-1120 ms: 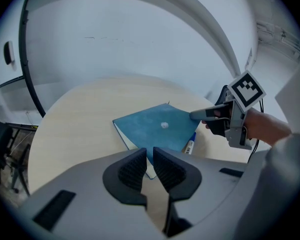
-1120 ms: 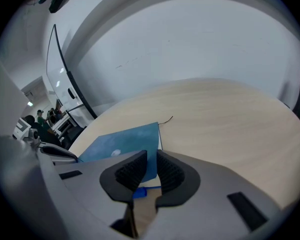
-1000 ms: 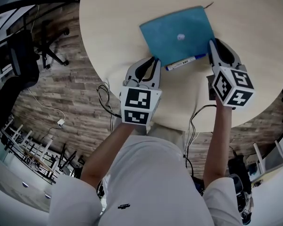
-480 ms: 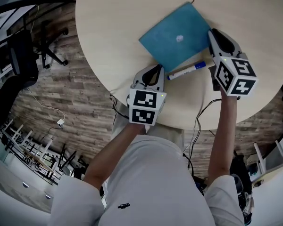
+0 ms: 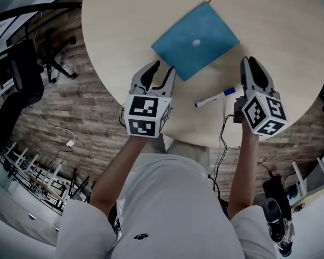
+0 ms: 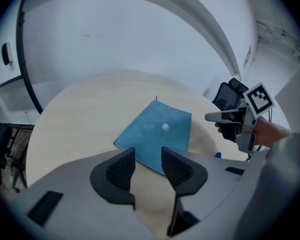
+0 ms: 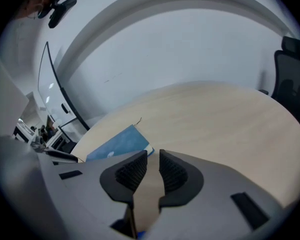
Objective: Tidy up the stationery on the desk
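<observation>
On the pale round table (image 5: 124, 31), seen from my head, a blue notebook (image 5: 197, 39) lies flat toward the far middle, one corner turned toward me. My left tongs (image 5: 163, 68) hover over the table with their tips close to that near corner. A white marker (image 5: 215, 97) with a blue cap lies on the bare top, near of the notebook and apart from it. It sits between my two tongs, closer to my right tongs (image 5: 249, 62), whose tips are just right of the cap end.

Along my left tongs (image 6: 148, 156), the jaws stand spread, with only table top and the notebook's edge in the gap. The notebook (image 6: 157, 131) lies just beyond the tips. My right tongs (image 6: 215, 118) show at the right, and the marker's blue cap (image 6: 218, 155) peeks out below them.

Along my right tongs (image 7: 153, 164), the jaws are a narrow slit apart and pinch nothing, with bare table between them. The notebook (image 7: 120, 146) lies beyond them to the left
</observation>
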The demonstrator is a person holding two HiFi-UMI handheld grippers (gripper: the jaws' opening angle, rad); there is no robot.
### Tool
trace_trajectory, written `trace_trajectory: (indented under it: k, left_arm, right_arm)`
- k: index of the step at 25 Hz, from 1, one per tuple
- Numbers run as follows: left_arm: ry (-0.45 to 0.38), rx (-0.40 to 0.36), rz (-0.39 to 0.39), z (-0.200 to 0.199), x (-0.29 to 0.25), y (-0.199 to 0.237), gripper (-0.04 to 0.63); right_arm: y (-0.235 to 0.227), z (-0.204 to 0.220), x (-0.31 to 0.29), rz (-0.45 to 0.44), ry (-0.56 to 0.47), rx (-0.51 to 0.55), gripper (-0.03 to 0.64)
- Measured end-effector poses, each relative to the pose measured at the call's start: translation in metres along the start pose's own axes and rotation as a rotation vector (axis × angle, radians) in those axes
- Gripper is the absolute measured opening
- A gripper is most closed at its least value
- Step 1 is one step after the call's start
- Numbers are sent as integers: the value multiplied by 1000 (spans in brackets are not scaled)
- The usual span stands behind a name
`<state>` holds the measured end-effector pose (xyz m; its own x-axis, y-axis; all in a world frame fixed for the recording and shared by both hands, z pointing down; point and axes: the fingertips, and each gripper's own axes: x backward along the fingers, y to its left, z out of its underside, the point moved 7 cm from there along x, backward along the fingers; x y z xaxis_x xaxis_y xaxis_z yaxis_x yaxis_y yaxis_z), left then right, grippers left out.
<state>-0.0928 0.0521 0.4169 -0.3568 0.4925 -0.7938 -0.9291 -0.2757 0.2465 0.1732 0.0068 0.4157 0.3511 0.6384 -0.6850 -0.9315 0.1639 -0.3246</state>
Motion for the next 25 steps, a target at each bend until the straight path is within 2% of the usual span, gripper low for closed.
trace_trajectory:
  k: [4,8,10,15,19,22,25]
  left_arm:
    - [-21,-27,-6,-15,-7,7,163]
    - [-37,-51,-4,-25,-14,7,164]
    - [-40,-62,2,-29,-17,5,164]
    - [-40,-91,9,-34,-17,1,164]
    - [-38,-108,5,-37,-17,5,170]
    - [-77,-96,-10,-46,-17,13,172]
    - [-75,-95,14,-51,-24,20,192]
  right_arm:
    - [-3,22,33,120,-95,-61,75]
    - [3,42,57,198,-253,38,75]
    - [7,47,58,198,-303,90,75]
    - [7,43,54,183,-334,60,75]
    - [8,41,53,173,-322,64,75]
    - [10,44,49,146,-303,57,75]
    - [15,44,45,106,-279,57,75]
